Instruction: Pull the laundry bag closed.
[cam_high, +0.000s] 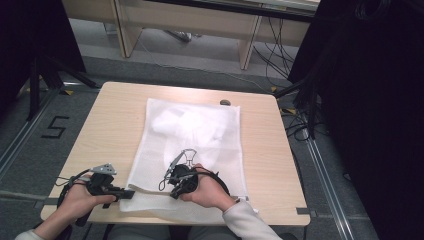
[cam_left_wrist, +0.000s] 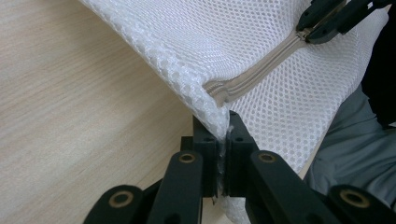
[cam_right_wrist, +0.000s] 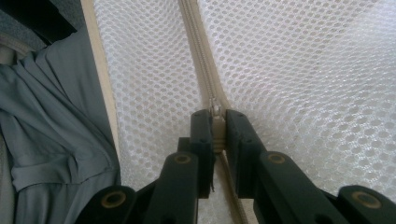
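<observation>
Grey carpeted floor and dark curtains surround one light wooden table (cam_high: 110, 125), and pale furniture legs stand beyond its far edge. One white mesh zip-up laundry bag (cam_high: 200, 135) lies flat on the table, its long axis running from the near edge toward the far edge, with something white bunched inside its far half. A small dark round object (cam_high: 225, 102) sits on the table just beyond the bag's far right corner. The bag's beige zipper (cam_left_wrist: 261, 74) runs along the near end, crosswise to that axis. Two grippers work at this end. The left gripper (cam_left_wrist: 223, 140) has its jaws pressed together on the bag's near left corner (cam_left_wrist: 212, 119), by the zipper's end. The right gripper (cam_right_wrist: 217, 133) pinches the zipper slider (cam_right_wrist: 217, 126) farther along the bag's near end.
</observation>
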